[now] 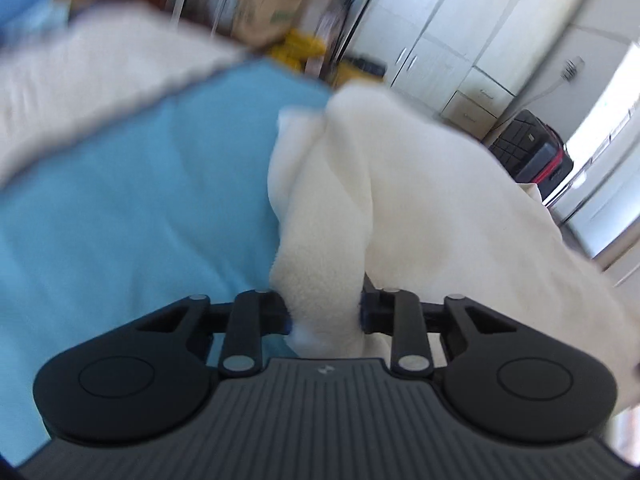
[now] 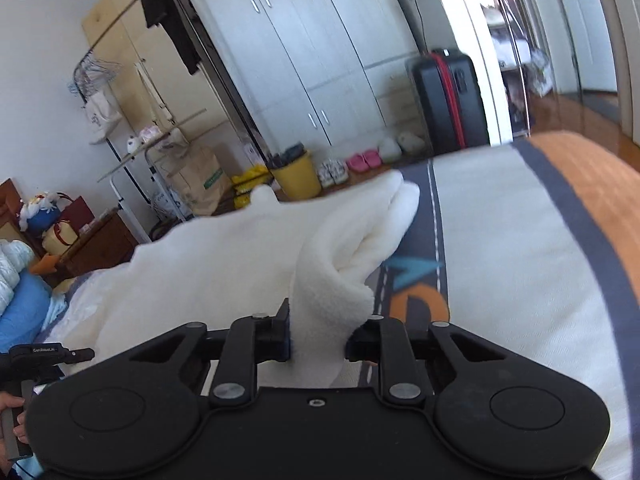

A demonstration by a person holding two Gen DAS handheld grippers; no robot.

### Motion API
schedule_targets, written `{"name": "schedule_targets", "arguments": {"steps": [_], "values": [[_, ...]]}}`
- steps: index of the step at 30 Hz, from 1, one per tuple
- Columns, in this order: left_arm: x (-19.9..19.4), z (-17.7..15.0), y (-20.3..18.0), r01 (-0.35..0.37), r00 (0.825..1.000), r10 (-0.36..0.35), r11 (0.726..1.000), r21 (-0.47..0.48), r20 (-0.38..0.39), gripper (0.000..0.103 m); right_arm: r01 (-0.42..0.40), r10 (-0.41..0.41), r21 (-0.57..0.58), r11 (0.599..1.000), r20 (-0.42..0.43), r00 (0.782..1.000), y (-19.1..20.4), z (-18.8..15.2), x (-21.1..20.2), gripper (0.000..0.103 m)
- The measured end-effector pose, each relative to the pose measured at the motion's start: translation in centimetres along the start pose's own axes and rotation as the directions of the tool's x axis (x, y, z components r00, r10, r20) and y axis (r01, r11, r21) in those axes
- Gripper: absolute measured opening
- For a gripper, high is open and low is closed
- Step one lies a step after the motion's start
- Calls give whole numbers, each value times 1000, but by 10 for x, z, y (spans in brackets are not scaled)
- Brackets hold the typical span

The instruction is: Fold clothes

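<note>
A white fleece garment (image 1: 420, 200) hangs lifted above the bed, stretched between both grippers. My left gripper (image 1: 324, 312) is shut on a bunched edge of it, over a light blue sheet (image 1: 140, 200). My right gripper (image 2: 318, 340) is shut on another bunched edge of the same garment (image 2: 240, 256), held above the cream bedspread (image 2: 512, 248). The left gripper's handle (image 2: 44, 356) shows at the lower left of the right wrist view. The gripped cloth hides the fingertips in both views.
The bedspread has a dark stripe and an orange band (image 2: 592, 184). A cream blanket (image 1: 80, 80) lies at the blue sheet's far side. Beyond the bed stand white wardrobes (image 2: 304, 60), a black suitcase (image 2: 448, 96), a yellow bin (image 2: 296, 176) and a clothes rack (image 2: 132, 132).
</note>
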State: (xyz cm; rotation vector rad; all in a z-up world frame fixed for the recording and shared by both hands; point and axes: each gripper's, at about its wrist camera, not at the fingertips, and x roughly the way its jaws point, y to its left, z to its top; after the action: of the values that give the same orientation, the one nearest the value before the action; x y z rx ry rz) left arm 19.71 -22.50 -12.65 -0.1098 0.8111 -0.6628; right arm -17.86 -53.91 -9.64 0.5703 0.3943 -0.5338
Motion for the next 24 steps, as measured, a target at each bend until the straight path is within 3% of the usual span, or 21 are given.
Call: {"name": "schedule_targets", "arguments": {"steps": [4, 7, 9, 12, 14, 15, 20, 22, 24], "values": [[-57, 3, -4, 32, 998, -31, 999, -18, 51, 23, 9, -9, -13, 1000, 21, 1000, 5, 11, -25, 22], [-109, -17, -4, 24, 997, -26, 999, 22, 79, 23, 18, -20, -40, 999, -48, 999, 12, 13, -54, 22], [-137, -46, 4, 21, 999, -22, 999, 46, 35, 23, 29, -42, -78, 996, -172, 984, 16, 12, -71, 23], [-148, -92, 31, 40, 987, -39, 999, 7, -154, 24, 42, -58, -59, 997, -322, 945, 3, -11, -84, 24], [-151, -118, 48, 32, 985, -40, 998, -50, -166, 24, 83, -98, -57, 995, -370, 924, -6, -28, -80, 24], [-157, -114, 43, 23, 989, -26, 999, -25, -143, 24, 94, -117, -78, 992, -386, 915, -5, -32, -78, 24], [-185, -95, 22, -13, 999, 17, 997, 80, -44, 24, 98, -141, -152, 983, -297, 944, 20, -17, -97, 24], [-184, -95, 28, -16, 996, 21, 998, 57, -83, 24, 132, -166, -131, 983, -301, 939, 14, -21, -103, 25], [-172, -101, 39, -35, 985, 34, 999, -8, -171, 24, 193, -223, -121, 974, -338, 914, 2, -31, -102, 28]]}}
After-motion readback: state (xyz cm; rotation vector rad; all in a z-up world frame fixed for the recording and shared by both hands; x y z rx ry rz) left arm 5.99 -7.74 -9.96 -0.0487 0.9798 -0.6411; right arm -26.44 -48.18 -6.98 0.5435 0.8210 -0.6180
